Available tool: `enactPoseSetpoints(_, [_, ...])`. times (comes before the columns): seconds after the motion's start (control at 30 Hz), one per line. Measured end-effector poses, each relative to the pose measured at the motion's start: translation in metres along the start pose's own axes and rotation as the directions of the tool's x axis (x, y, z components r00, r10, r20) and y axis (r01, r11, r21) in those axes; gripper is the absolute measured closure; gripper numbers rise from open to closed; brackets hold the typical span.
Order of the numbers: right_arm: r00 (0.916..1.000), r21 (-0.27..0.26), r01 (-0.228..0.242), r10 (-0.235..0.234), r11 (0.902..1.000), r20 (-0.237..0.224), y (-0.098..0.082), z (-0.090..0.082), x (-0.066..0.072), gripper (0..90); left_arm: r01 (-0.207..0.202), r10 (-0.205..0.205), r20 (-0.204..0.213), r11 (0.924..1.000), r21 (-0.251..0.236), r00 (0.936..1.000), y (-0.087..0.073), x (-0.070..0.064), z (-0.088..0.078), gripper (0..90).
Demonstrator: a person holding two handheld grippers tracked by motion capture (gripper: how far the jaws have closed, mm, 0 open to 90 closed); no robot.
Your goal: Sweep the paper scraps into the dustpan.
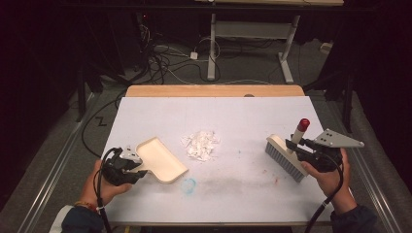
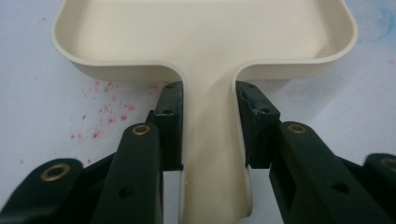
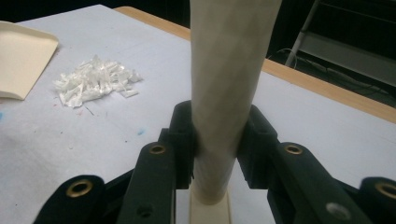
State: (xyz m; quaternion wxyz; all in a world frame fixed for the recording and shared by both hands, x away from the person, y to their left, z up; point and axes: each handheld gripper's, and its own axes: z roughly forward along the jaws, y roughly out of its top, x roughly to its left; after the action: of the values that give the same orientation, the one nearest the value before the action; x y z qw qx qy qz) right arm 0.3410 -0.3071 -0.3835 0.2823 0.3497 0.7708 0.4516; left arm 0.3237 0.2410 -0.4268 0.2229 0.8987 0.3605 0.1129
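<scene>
Dustpan (image 1: 160,160) lies on the left part of the white table (image 1: 243,194), cream plastic, its pan empty. Left gripper (image 1: 130,166) has its jaws clamped on the flat handle from both sides. Paper scraps (image 1: 200,144) sit in a loose white heap between dustpan and brush (image 1: 286,158), apart from both; bare table lies between (faint red specks and a blue ring mark (image 1: 188,184) on the sheet). Right gripper (image 1: 303,145) jaws squeeze the brush's cream handle, red-tipped; bristles rest on the table at right.
</scene>
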Motion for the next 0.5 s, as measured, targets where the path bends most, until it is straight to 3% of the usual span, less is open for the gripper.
enactPoseSetpoints(0.17, [1.0, 0.001, -0.002, 0.002, 1.0, -0.004, 0.003, 0.006, 0.0, 70.8, -0.033, 0.033, 0.005, 0.9994, 0.003, 0.9994, 0.0, -0.003, 0.0, 63.4])
enactPoseSetpoints(0.4, [0.9998, 0.007, 0.007, -0.007, 1.0, -0.017, 0.011, 0.022, 0.005, 70.8, -0.044, 0.044, 0.012, 0.999, 0.009, 0.999, 0.002, -0.005, 0.0, 63.3])
enactPoseSetpoints(0.5, [1.0, -0.003, 0.004, -0.004, 1.0, -0.001, 0.018, 0.031, 0.004, 70.8, -0.046, 0.045, 0.012, 0.9989, 0.014, 0.9989, 0.002, -0.005, 0.001, 63.3])
